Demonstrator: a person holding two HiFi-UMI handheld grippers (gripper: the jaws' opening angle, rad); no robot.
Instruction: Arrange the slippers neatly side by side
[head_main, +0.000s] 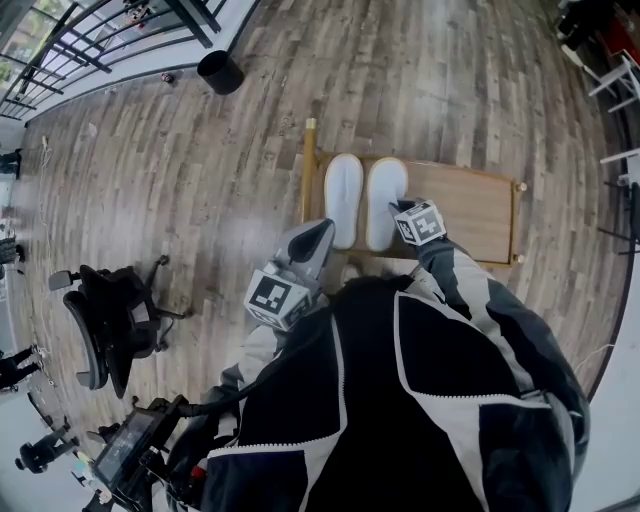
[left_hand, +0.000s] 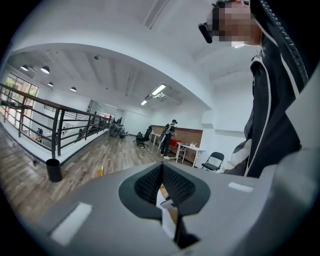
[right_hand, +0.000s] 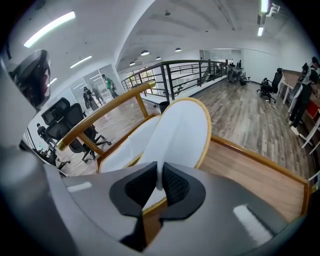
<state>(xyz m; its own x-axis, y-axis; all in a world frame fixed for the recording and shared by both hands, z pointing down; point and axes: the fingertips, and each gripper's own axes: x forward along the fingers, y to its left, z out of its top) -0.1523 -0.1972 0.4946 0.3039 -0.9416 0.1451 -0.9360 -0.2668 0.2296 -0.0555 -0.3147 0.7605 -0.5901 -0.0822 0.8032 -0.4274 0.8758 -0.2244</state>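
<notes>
Two white slippers lie side by side, toes away from me, on a low wooden platform (head_main: 470, 210). My right gripper (head_main: 402, 212) is at the heel end of the right slipper (head_main: 386, 195). In the right gripper view the gripper (right_hand: 159, 184) is shut on a thin white fold of that slipper's upper (right_hand: 180, 132), and the left slipper (right_hand: 125, 150) lies just beside it. My left gripper (head_main: 324, 230) hovers by the heel of the left slipper (head_main: 344, 195). Seen in the left gripper view, it (left_hand: 162, 181) is shut and holds nothing, pointing out across the room.
The platform has a raised wooden rail (right_hand: 100, 111) on its left side. A black bin (head_main: 220, 72) stands on the plank floor near a metal railing (head_main: 70, 45). A black office chair (head_main: 105, 320) is at the left. Folding chairs (head_main: 622, 80) stand at the right edge.
</notes>
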